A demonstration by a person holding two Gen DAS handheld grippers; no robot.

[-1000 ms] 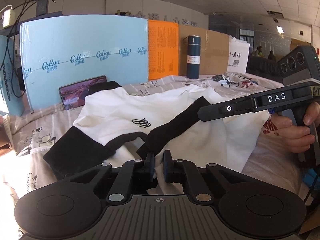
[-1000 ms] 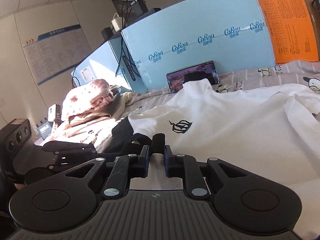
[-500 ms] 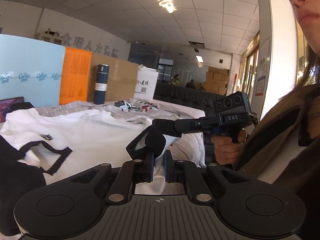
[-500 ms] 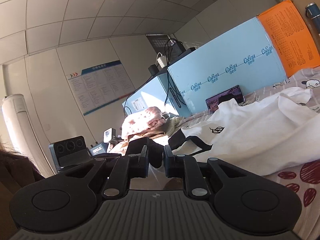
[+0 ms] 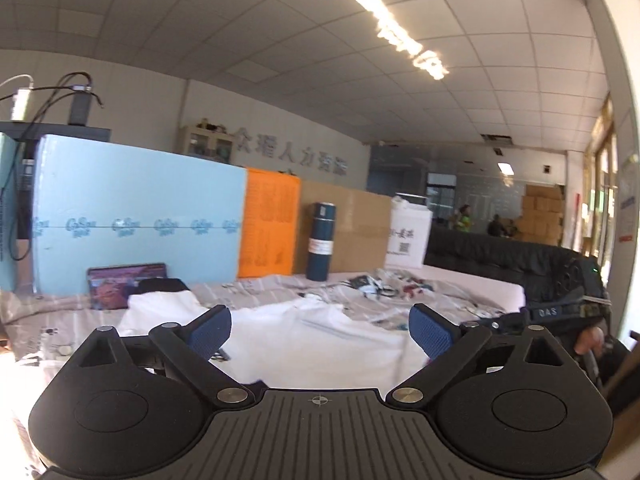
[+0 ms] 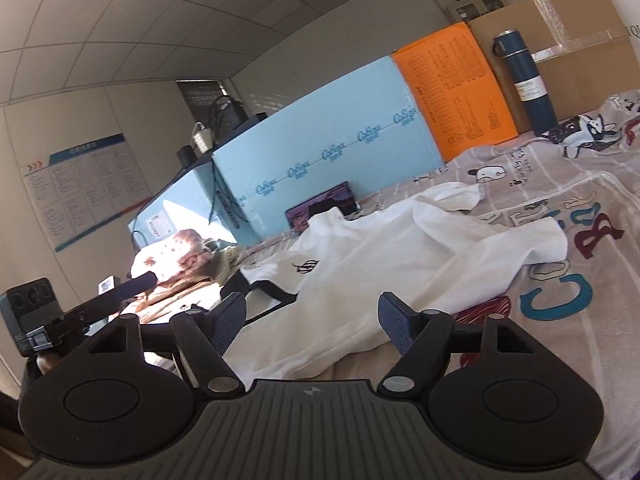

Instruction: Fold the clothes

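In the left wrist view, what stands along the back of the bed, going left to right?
Light blue board → orange panel → dark blue flask → brown cardboard → white paper bag → black sofa.

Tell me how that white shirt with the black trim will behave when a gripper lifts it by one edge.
The white shirt would probably droop: it lies rumpled in soft folds on the bedsheet. It looks thin, so likely light. One raised edge would probably drag the rest, undoing the fold; the black trim may flop loose.
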